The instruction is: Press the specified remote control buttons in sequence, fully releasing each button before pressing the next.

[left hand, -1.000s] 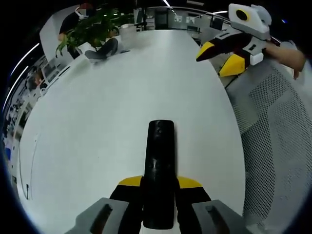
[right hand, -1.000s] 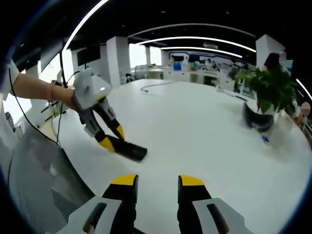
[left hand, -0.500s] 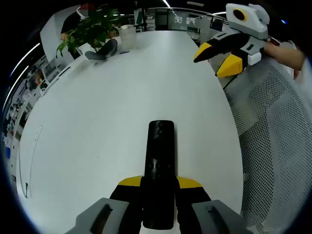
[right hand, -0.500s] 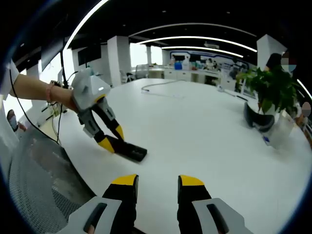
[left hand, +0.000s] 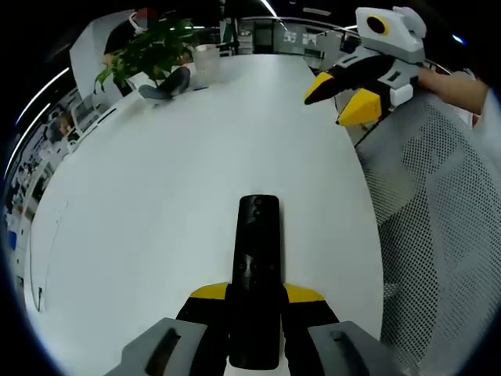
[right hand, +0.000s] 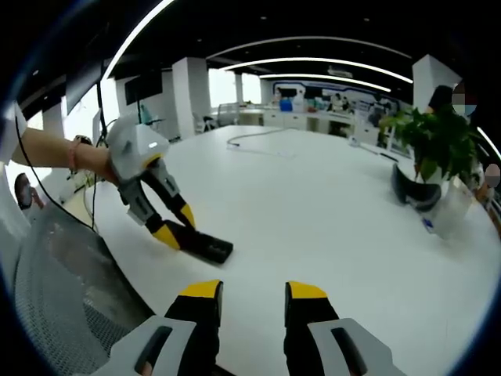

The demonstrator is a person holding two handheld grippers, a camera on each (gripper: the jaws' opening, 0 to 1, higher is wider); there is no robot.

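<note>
A black remote control [left hand: 256, 266] lies lengthwise between my left gripper's [left hand: 256, 293] yellow-tipped jaws, which are shut on its near end; its far end points out over the white table [left hand: 156, 180]. From the right gripper view the same remote [right hand: 202, 246] sits near the table's left edge, held by the left gripper [right hand: 174, 229] and a person's hand. My right gripper [right hand: 250, 291] hovers open above the table with nothing between its jaws. It also appears at the upper right of the left gripper view, the right gripper [left hand: 337, 98] with jaws apart.
A potted plant [right hand: 429, 141] and a dark headset-like object [right hand: 413, 192] stand at the table's far side, with a cable [right hand: 258, 139] farther back. A mesh office chair [left hand: 438, 227] borders the table edge beside the remote. Office desks fill the background.
The right gripper has drifted slightly closer to the left gripper and over the table. The left gripper keeps its hold on the remote, shifted a little toward the table edge.
</note>
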